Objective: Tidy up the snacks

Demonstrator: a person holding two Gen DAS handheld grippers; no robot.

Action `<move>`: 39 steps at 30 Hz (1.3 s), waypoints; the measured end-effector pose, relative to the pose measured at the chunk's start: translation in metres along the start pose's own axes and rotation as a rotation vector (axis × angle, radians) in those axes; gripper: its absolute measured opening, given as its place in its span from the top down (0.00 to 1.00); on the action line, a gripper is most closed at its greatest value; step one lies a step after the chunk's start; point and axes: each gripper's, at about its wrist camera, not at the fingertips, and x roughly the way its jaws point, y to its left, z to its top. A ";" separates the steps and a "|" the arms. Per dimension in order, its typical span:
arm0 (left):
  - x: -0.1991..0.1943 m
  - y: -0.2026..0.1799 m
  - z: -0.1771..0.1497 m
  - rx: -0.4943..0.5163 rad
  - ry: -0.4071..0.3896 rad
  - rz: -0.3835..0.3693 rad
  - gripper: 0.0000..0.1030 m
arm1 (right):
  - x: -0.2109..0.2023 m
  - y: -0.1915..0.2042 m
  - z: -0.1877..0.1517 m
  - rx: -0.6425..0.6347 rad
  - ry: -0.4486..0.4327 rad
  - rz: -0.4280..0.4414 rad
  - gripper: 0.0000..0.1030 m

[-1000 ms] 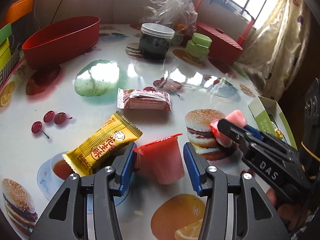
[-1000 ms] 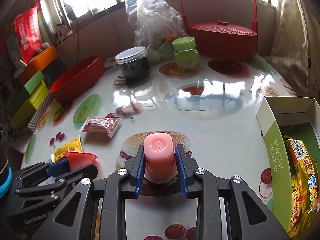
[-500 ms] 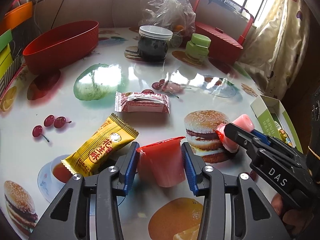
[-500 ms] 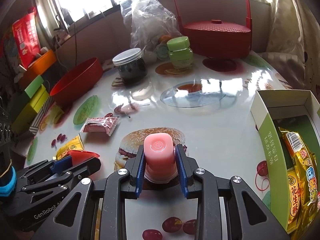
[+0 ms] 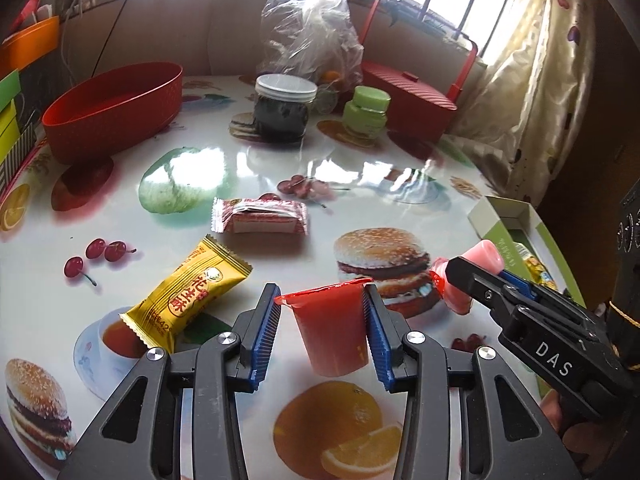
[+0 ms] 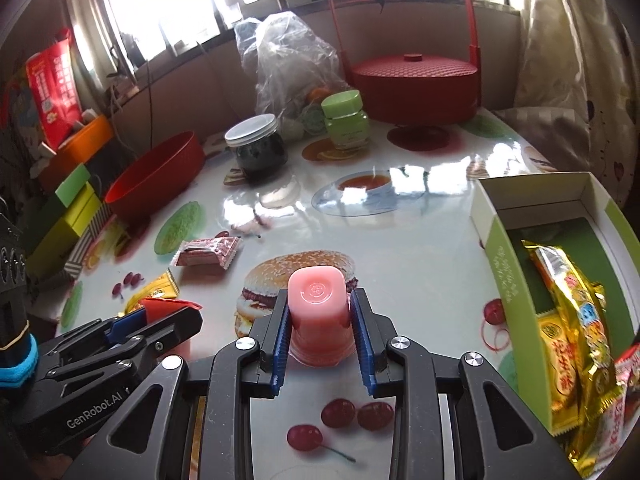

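Observation:
My left gripper (image 5: 322,320) is shut on a red jelly cup (image 5: 334,328) and holds it above the table. My right gripper (image 6: 319,324) is shut on a pink jelly cup (image 6: 318,312), seen bottom first; it also shows in the left wrist view (image 5: 472,276). A yellow snack packet (image 5: 192,292) and a red-and-white snack packet (image 5: 260,220) lie on the table ahead of the left gripper. A green open box (image 6: 516,280) at the right holds several yellow snack packets (image 6: 572,320).
A red oval basin (image 5: 112,108) stands at the far left. A dark jar (image 5: 284,108), a green jar (image 5: 366,112), a clear plastic bag (image 5: 312,36) and a red lidded basket (image 6: 416,80) stand at the back. Colored boxes (image 6: 68,216) sit off the left edge.
The left gripper has closed on the red jelly cup and lifted it. The right gripper has risen and moved right toward the green box with the pink cup.

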 end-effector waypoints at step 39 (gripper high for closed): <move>-0.043 -0.086 -0.004 0.182 -0.048 -0.174 0.58 | -0.108 -0.040 -0.029 0.069 -0.140 -0.146 0.73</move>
